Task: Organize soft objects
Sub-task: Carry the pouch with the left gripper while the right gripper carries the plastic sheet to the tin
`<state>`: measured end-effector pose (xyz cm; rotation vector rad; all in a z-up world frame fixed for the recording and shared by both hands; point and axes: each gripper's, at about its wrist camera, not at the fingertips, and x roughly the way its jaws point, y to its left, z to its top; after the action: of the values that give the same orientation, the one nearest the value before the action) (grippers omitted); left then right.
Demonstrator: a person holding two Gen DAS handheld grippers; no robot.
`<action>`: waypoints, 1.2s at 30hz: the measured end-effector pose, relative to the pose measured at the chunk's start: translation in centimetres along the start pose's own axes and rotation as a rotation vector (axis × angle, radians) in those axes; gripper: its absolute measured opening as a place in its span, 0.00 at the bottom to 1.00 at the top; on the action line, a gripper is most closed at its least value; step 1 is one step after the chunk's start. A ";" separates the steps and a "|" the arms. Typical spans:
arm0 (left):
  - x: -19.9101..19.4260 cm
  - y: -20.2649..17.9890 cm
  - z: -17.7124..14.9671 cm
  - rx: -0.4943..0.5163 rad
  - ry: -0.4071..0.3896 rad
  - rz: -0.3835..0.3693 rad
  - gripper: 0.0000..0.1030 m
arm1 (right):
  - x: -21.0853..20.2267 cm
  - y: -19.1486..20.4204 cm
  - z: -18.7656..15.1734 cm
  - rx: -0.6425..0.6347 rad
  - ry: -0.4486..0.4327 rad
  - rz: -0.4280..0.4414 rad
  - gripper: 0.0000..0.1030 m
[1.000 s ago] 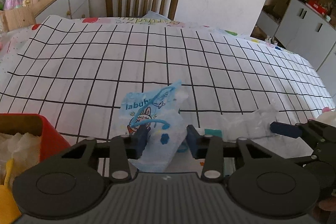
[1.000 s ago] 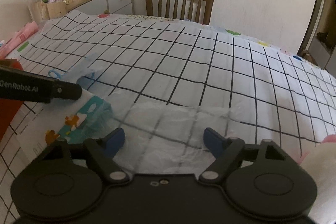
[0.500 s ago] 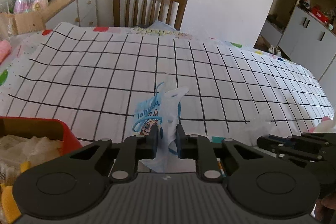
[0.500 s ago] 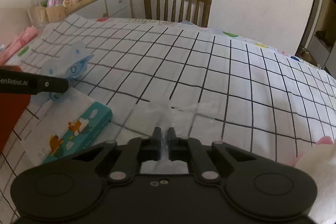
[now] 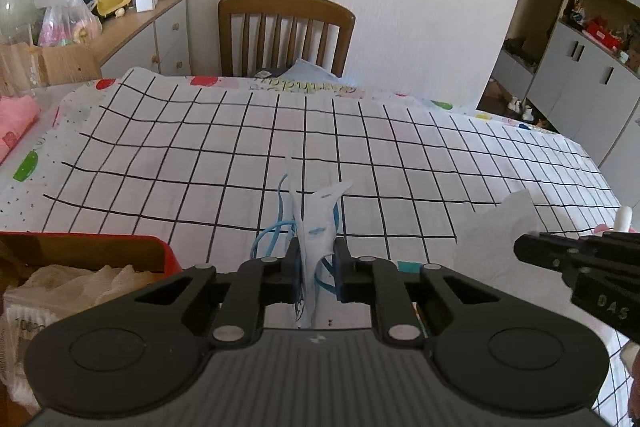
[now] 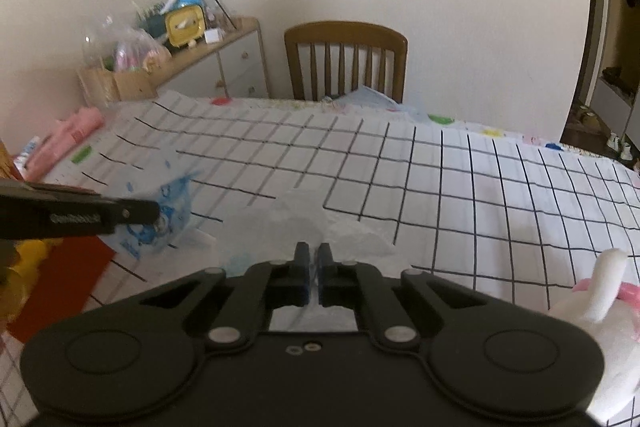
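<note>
Nearest the person, the left gripper (image 5: 316, 267) is clamped on a thin blue-printed plastic bag (image 5: 314, 227), pinched edge-on and standing up between the pads, blue handle loops trailing loose. The right gripper (image 6: 314, 269) is closed on a clear plastic bag (image 6: 304, 227), its film bunched ahead of the fingertips and partly draped on the grid-pattern tablecloth (image 6: 460, 187). Low to the left sits the red box (image 5: 120, 247), already holding crumpled whitish soft items; judged the likely drop point. A white-and-pink plush toy (image 6: 600, 291) lies at the right edge, untouched. Beyond, the table runs to a wooden chair (image 5: 286, 31) and a cluttered sideboard (image 5: 152, 15). Risks, as judged: slick film could slip from either pinch; the trailing loops could snag a finger on release; dragging film may pull the cloth or catch on the box rim.
</note>
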<state>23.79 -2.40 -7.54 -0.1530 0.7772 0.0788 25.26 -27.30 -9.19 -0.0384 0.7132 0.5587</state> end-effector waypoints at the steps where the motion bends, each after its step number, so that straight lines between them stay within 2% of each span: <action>1: -0.3 0.0 0.0 0.003 -0.004 -0.002 0.14 | -0.4 0.1 0.1 0.002 -0.006 0.007 0.03; 10: -3.8 0.8 0.1 0.005 -0.034 -0.023 0.12 | -3.5 2.1 0.7 0.001 -0.036 0.050 0.03; 19: -8.4 2.8 0.0 0.011 -0.066 -0.015 0.12 | -5.9 5.9 1.6 -0.019 -0.063 0.100 0.03; 29: -12.9 7.1 -1.3 -0.005 -0.089 0.010 0.12 | -7.1 11.3 2.5 -0.061 -0.096 0.166 0.03; 36: -15.2 10.7 -1.9 -0.039 -0.107 0.052 0.12 | -6.6 15.4 3.4 -0.088 -0.110 0.232 0.03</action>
<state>10.29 7.63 0.62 -0.1640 0.6727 0.1506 15.61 -16.51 -0.08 -0.0068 0.5893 0.8081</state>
